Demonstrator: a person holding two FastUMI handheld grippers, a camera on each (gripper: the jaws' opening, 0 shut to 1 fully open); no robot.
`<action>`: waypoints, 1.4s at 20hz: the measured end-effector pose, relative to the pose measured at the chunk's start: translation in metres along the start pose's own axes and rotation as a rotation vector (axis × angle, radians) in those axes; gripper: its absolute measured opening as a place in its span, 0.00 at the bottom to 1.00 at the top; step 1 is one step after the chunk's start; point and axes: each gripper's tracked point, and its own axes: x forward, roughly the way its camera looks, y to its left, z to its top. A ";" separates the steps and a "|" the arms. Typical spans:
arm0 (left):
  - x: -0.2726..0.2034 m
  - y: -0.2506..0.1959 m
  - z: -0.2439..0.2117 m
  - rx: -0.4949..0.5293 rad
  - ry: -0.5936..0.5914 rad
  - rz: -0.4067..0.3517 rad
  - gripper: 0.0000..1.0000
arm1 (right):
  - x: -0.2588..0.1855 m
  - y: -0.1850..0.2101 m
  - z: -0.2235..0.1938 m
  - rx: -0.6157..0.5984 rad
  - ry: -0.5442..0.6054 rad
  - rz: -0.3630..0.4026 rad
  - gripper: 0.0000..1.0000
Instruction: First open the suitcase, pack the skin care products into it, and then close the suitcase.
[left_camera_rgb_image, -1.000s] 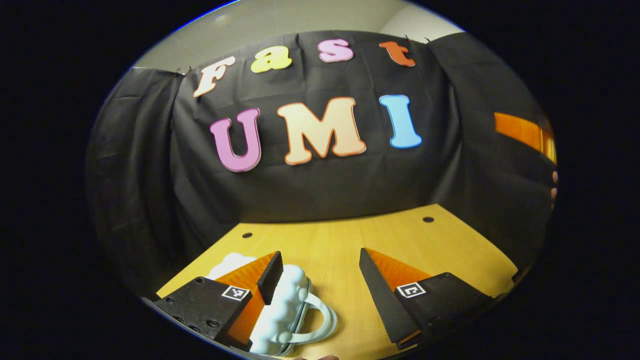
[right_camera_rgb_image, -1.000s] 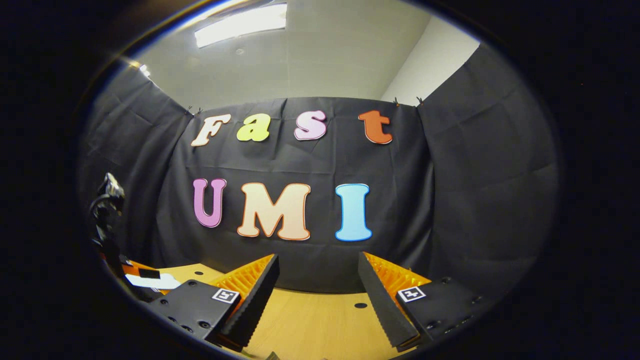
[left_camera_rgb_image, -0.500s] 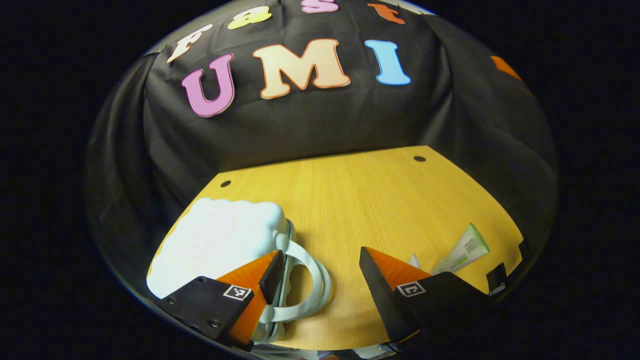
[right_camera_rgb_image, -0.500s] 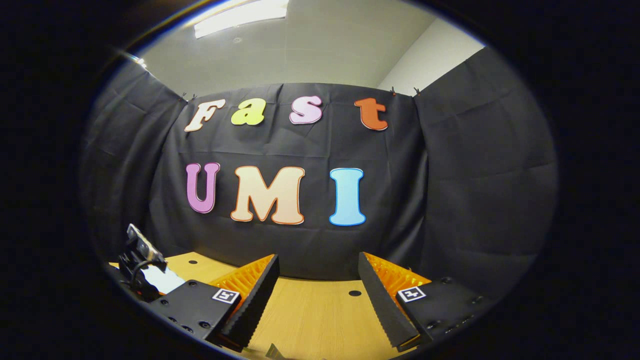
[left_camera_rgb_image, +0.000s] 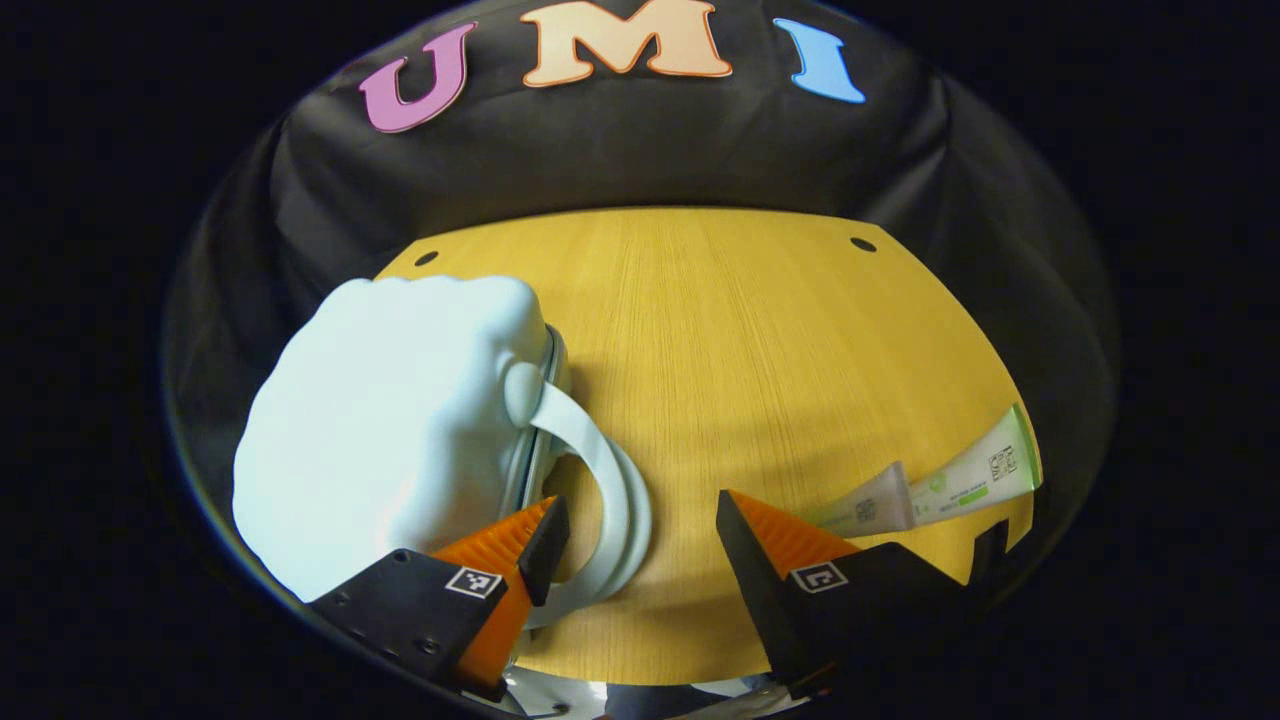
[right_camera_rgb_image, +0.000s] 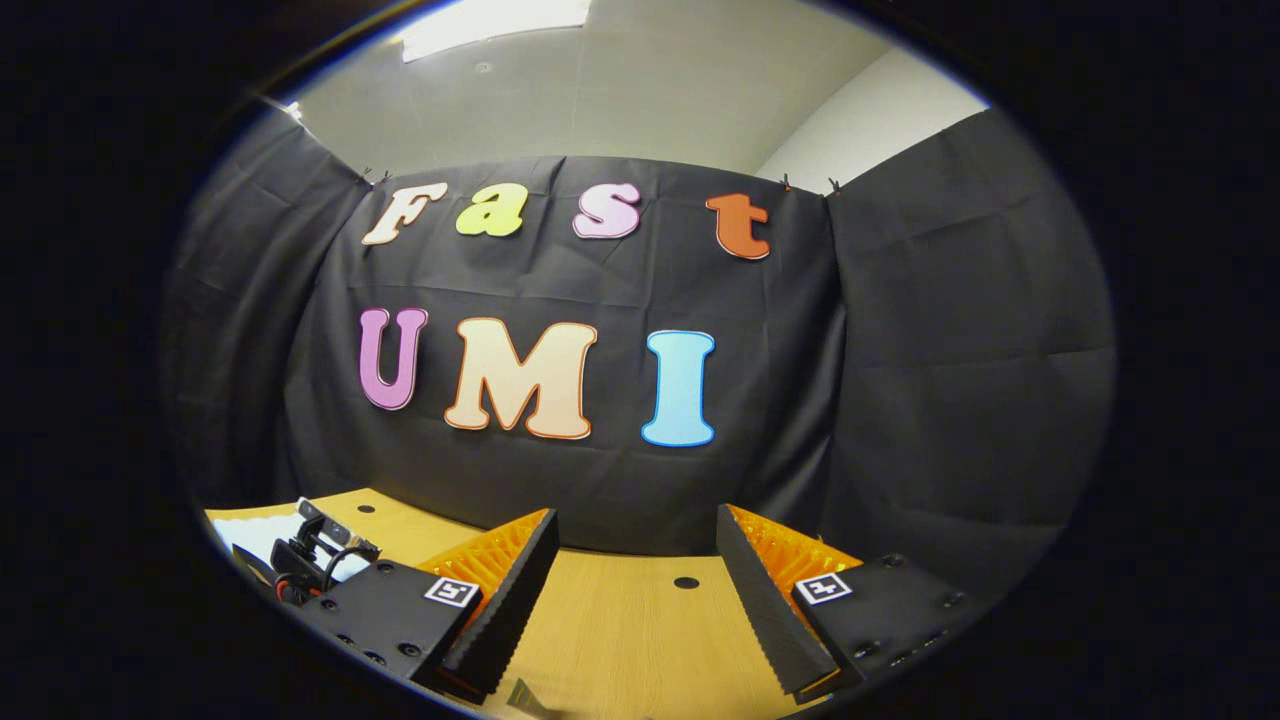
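Both grippers stand with their jaws wide apart and nothing between them. Seen in the left gripper view, the left gripper hangs above the near part of the wooden table, tilted down toward it, its black pads facing each other across bare wood. A pale blue suitcase with a lumpy, cloud-like shell lies flat and closed on the left part of the table; its looped handle sticks out to the right, and the left finger's tip sits over the lower curve of that loop, though whether it touches the handle cannot be told. Two skin care tubes, pale with green print, lie side by side near the table's right edge, just beyond the right finger and well apart from the suitcase. Black cloth closes off the back and sides of the table. Over in the right gripper view, the right gripper is held more level, looking across the table's far edge at the cloth wall, with grey ceiling and a lit lamp above. At that view's lower left the other gripper's black camera mount shows, with a pale patch of the suitcase beside it.
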 end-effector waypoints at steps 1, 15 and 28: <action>0.003 0.000 0.000 -0.002 0.008 0.000 0.88 | -0.003 0.000 -0.001 -0.011 -0.002 0.000 0.98; 0.013 0.010 0.000 0.116 0.073 0.001 0.05 | -0.013 -0.004 -0.012 -0.003 0.011 -0.007 0.99; -0.026 0.001 0.040 0.153 0.018 0.000 0.00 | -0.011 0.011 -0.019 0.035 0.011 0.032 0.99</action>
